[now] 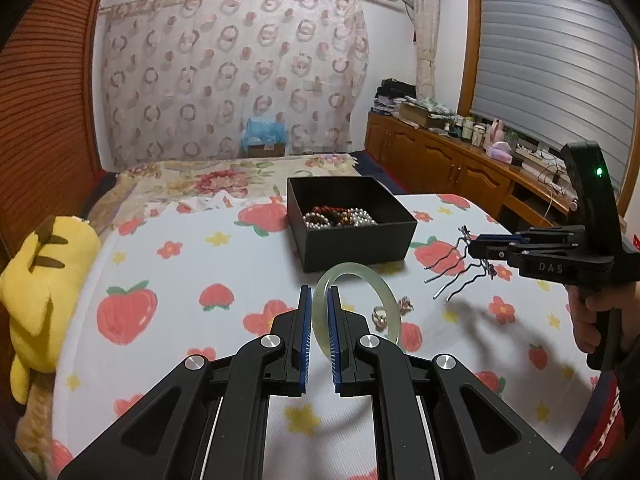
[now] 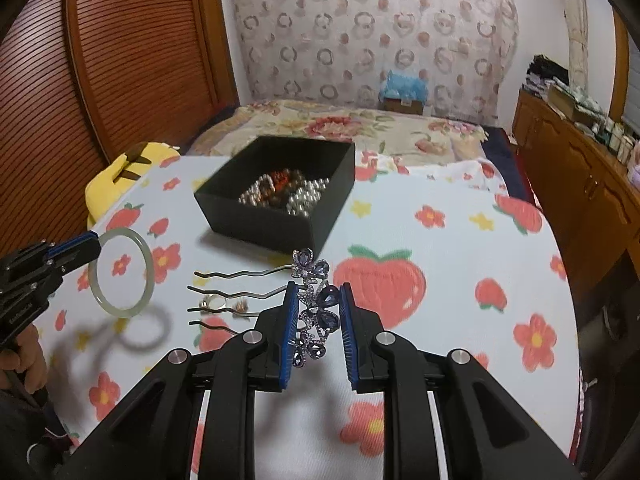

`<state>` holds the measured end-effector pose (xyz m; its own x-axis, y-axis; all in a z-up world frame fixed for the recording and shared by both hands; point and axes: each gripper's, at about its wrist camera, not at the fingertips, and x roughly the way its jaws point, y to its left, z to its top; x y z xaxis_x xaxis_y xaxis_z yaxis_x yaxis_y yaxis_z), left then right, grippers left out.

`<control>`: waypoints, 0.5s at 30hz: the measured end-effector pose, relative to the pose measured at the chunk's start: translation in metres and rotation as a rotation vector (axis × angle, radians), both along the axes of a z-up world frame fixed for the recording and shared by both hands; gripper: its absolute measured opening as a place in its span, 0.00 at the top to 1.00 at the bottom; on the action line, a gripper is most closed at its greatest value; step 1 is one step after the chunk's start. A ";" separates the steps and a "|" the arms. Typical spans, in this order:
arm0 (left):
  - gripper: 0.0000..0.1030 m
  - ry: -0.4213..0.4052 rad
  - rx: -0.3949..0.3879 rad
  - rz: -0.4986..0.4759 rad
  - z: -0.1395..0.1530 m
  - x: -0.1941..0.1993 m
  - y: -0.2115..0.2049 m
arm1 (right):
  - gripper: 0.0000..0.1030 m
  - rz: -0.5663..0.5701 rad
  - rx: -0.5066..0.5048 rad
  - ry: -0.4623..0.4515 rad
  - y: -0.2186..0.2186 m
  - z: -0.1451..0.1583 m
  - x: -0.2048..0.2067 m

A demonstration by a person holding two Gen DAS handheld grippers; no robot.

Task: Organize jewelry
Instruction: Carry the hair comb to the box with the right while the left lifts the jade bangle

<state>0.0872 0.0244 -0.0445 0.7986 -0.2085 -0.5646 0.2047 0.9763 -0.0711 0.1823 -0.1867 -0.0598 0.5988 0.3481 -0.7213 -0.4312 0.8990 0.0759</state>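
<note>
My left gripper point(image 1: 319, 296) is shut on a pale green jade bangle point(image 1: 384, 286) and holds it above the table; the bangle also shows in the right wrist view point(image 2: 148, 258). My right gripper point(image 2: 319, 292) is shut on a blue jewelled hairpin piece point(image 2: 318, 308) with wavy metal prongs point(image 2: 236, 292), also held in the air; it shows in the left wrist view point(image 1: 460, 268). An open black box point(image 1: 352, 236) point(image 2: 260, 222) with pearl and brown bead strings stands beyond both grippers. Two small rings point(image 1: 380, 316) lie on the cloth under the bangle.
The table has a white cloth with strawberry and flower prints point(image 1: 200, 264). A yellow plush toy point(image 1: 40, 280) sits at the left edge. A bed point(image 1: 224, 172) lies behind, and a wooden cabinet point(image 1: 460, 164) stands at the right.
</note>
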 end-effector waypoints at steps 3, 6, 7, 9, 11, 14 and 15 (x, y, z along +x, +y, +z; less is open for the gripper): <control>0.93 -0.002 0.014 -0.004 0.004 0.007 -0.001 | 0.78 0.013 0.001 -0.021 0.004 0.008 0.006; 0.93 0.002 0.022 -0.009 0.007 0.013 -0.003 | 0.78 0.027 0.000 -0.042 0.009 0.013 0.011; 0.93 0.001 0.026 -0.011 0.008 0.015 -0.003 | 0.78 0.030 0.000 -0.048 0.010 0.015 0.012; 0.93 0.001 0.030 -0.013 0.010 0.019 -0.003 | 0.78 0.038 0.005 -0.060 0.012 0.018 0.016; 0.93 0.002 0.031 -0.012 0.012 0.024 -0.002 | 0.78 0.045 0.014 -0.064 0.013 0.020 0.021; 0.93 -0.005 0.032 -0.020 0.014 0.026 -0.003 | 0.78 0.071 0.016 -0.079 0.019 0.023 0.031; 0.93 -0.004 0.030 -0.020 0.014 0.030 -0.001 | 0.78 0.076 0.012 -0.084 0.022 0.024 0.033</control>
